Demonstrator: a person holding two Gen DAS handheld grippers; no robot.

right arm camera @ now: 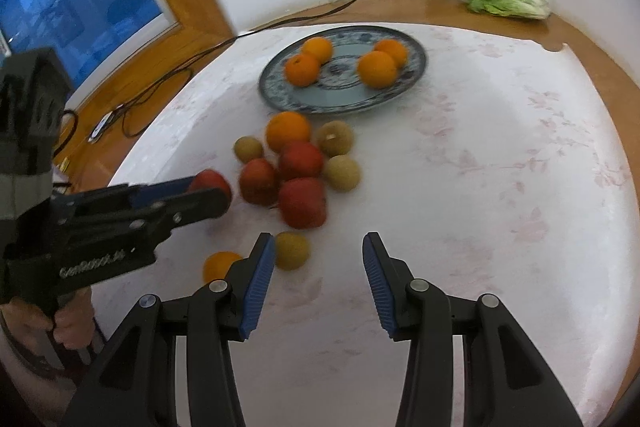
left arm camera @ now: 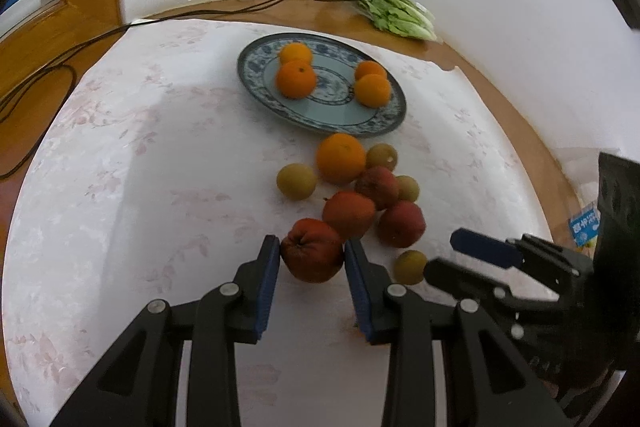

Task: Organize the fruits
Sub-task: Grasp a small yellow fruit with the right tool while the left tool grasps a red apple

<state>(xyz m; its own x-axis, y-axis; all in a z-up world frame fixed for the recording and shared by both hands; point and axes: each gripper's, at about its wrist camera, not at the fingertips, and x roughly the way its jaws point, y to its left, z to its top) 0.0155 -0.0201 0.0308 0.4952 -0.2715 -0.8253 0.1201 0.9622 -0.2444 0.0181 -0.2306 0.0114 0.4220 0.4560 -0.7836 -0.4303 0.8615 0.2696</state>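
Here the left tongs [left arm camera: 312,259] are clamped on a red apple [left arm camera: 313,251], both blue pads pressed to its sides, low over the bench [left arm camera: 140,147] at the near end of the loose fruit. The right tongs [right arm camera: 319,259] stand parted with nothing between them, a yellow-green fruit [right arm camera: 292,250] just beside the left pad. Beyond, three more red apples [right arm camera: 302,202], one orange [right arm camera: 288,131] and other yellow-green fruits lie clustered. Four oranges [left arm camera: 296,79] sit on the blue patterned plate [left arm camera: 256,83] farther back.

Six oranges [right arm camera: 288,131], four red apples [left arm camera: 400,223], perhaps four greenish fruits [left arm camera: 296,181], one plate [left arm camera: 340,113].
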